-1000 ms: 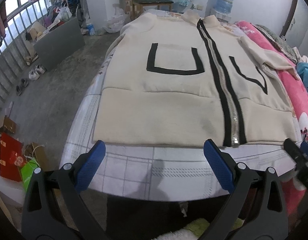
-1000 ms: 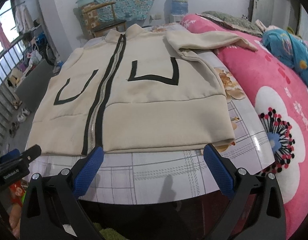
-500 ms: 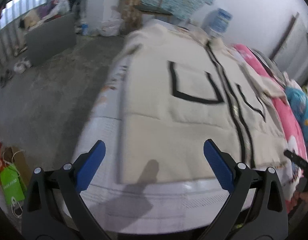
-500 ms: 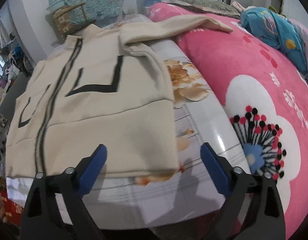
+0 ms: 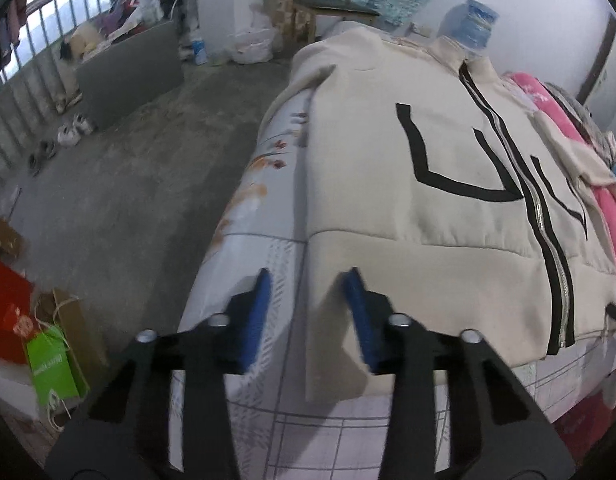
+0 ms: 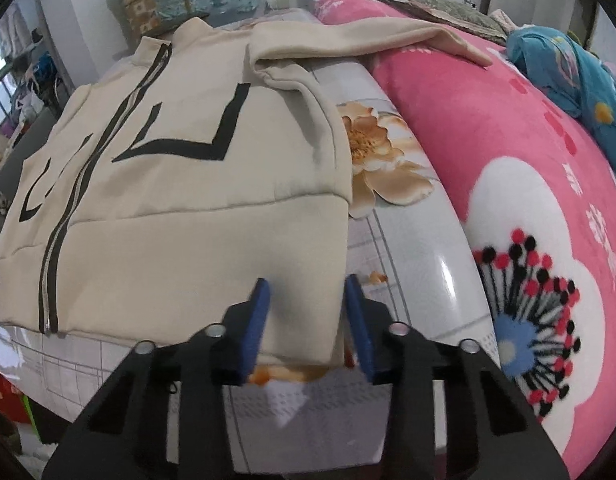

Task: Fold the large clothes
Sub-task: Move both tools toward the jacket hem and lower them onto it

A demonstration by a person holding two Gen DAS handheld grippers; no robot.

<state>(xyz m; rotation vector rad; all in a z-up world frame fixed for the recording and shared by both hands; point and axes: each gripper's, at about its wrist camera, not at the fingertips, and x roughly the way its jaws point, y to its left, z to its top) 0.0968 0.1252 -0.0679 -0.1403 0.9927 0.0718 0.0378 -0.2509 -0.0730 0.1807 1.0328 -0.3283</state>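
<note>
Both tools [image 5: 308, 312] [image 6: 305, 316] have dropped to the jacket's [image 6: 195, 208] hem corners, jaws closing.

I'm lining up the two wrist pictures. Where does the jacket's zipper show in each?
Left wrist: the zipper runs down the right side of the picture, from the collar to the hem at lower right.
Right wrist: the zipper runs down the left side, from the collar at top to the hem at lower left.
Shared landmark: the pink blanket beside the jacket.
</note>
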